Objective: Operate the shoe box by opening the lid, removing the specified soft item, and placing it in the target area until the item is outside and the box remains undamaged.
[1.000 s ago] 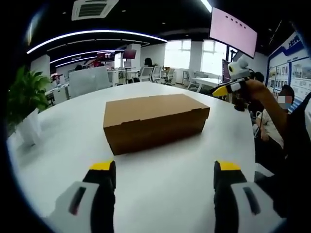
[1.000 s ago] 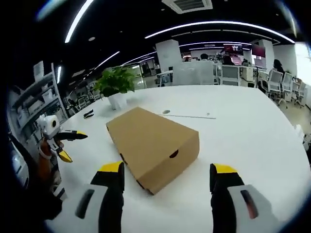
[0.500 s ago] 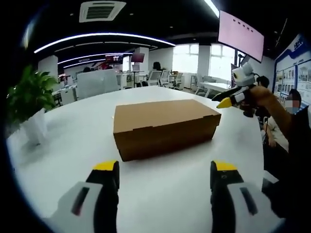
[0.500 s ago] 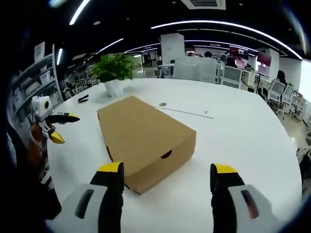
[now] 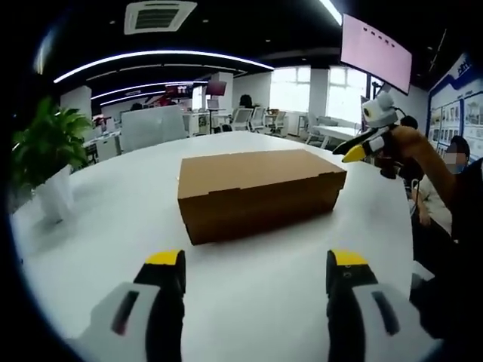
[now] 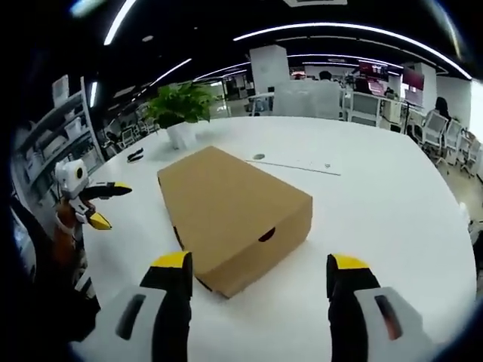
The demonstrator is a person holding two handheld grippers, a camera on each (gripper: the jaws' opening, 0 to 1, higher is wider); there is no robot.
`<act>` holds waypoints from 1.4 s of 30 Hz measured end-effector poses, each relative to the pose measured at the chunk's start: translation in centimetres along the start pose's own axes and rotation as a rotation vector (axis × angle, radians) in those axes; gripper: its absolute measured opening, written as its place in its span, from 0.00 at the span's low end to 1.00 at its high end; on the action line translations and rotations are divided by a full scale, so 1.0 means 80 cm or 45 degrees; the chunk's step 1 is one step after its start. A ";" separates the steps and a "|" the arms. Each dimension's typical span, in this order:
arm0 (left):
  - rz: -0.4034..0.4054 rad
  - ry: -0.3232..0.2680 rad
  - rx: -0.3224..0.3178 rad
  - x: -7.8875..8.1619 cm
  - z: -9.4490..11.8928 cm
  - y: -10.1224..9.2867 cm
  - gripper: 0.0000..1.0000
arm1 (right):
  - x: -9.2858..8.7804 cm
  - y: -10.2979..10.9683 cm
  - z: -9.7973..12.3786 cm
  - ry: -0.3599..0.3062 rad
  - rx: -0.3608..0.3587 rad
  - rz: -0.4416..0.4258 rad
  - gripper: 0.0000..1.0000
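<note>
The shoe box [image 5: 259, 191] lies flat on the white surface [image 5: 249, 286], its lid down and closed. In the left gripper view its long axis runs across my line of sight, one long side wall facing me, the far end of the box reaching toward my other hand. In the right gripper view the shoe box [image 6: 234, 215] points its long axis away from me and off toward the potted plant [image 6: 179, 113], with a short end wall facing my jaws; a small half-round finger notch sits in the lid's edge on that end.

My left hand-held gripper [image 5: 255, 264] hangs above the surface on the near side of the box, clear of it, its two yellow-tipped jaws standing wide apart with nothing between them. My right hand-held gripper [image 6: 259, 265] hangs likewise just short of the box's short end, jaws spread wide and holding nothing, the near corner of the box showing between them.

From the left gripper view I see my right hand-held gripper [image 5: 367, 139] raised beyond the box's far end, off the surface. From the right gripper view my left hand-held gripper [image 6: 94, 204] is beside the box's long side, on the side away from the notch end's open surface.

The potted plant stands on the surface beyond the box.
</note>
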State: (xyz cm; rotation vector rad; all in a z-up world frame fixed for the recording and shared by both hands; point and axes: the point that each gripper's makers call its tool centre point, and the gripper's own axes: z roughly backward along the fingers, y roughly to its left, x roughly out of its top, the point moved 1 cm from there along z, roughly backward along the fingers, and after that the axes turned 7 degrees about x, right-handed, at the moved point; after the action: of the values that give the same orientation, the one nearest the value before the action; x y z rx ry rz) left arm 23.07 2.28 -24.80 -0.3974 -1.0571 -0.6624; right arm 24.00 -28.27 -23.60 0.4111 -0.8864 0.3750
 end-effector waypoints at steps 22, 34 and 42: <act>-0.061 0.035 -0.076 -0.015 0.002 -0.027 0.74 | 0.007 0.011 -0.019 -0.052 0.207 -0.212 0.73; -0.060 -0.057 -0.062 0.003 0.004 -0.029 0.67 | 0.008 -0.005 -0.024 -0.062 0.163 -0.241 0.67; -0.035 -0.054 -0.094 0.001 0.010 -0.031 0.75 | 0.010 0.000 -0.028 -0.073 0.199 -0.359 0.66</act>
State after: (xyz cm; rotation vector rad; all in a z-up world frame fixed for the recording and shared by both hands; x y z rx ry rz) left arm 20.94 0.90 -24.37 -0.4631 -1.0825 -0.7217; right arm 25.94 -27.09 -24.23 0.6849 -0.8438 0.1735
